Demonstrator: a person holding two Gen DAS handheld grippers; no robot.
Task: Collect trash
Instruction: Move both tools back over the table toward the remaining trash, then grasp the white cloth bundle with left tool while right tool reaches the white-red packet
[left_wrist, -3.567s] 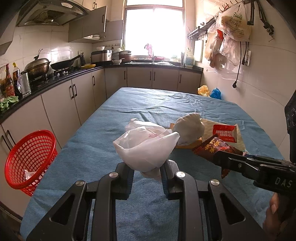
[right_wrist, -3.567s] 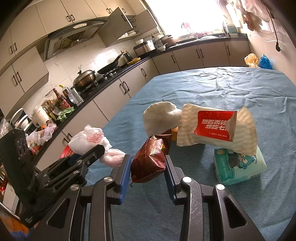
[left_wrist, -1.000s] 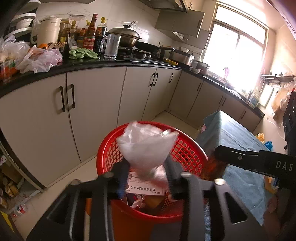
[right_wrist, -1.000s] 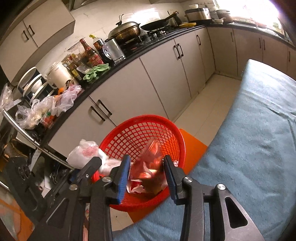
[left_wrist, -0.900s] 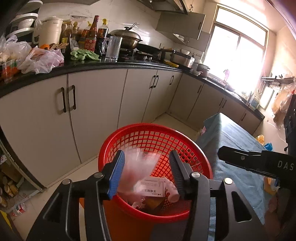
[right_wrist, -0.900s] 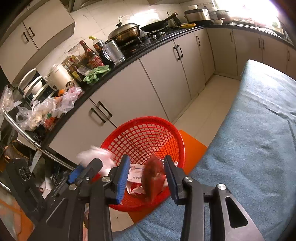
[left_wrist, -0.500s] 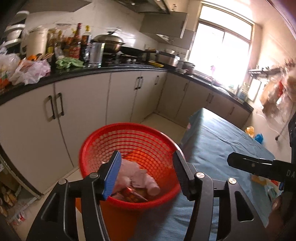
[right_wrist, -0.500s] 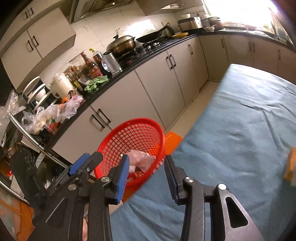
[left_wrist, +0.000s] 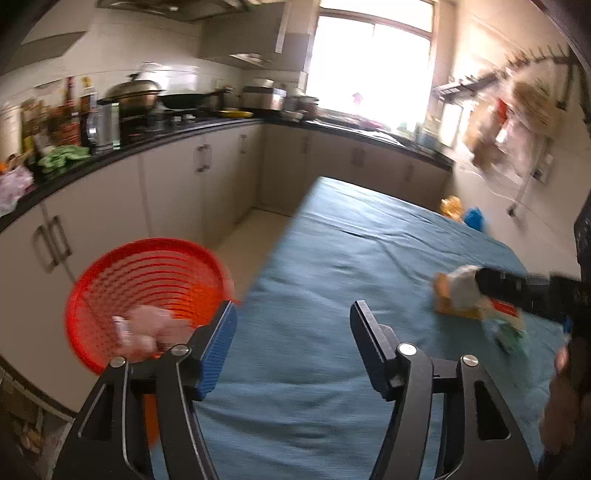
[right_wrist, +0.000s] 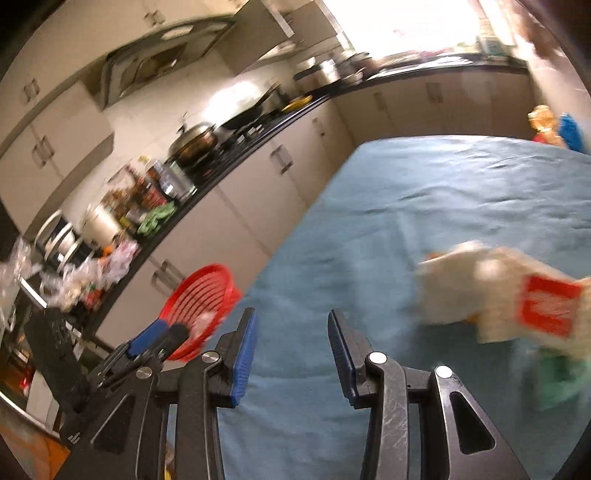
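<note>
Red basket (left_wrist: 147, 280) at nine o'clock holds dropped trash; both my grippers, left (left_wrist: 290, 332) and right (right_wrist: 290, 339), hang with jaws apart and empty. Remaining wrappers (right_wrist: 509, 299) lie on the bench (left_wrist: 332, 266) at three o'clock; I should slow before closing.

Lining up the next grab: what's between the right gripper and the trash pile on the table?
Only bare blue tablecloth between the open right gripper and the blurred wrappers, per the right wrist view.
</note>
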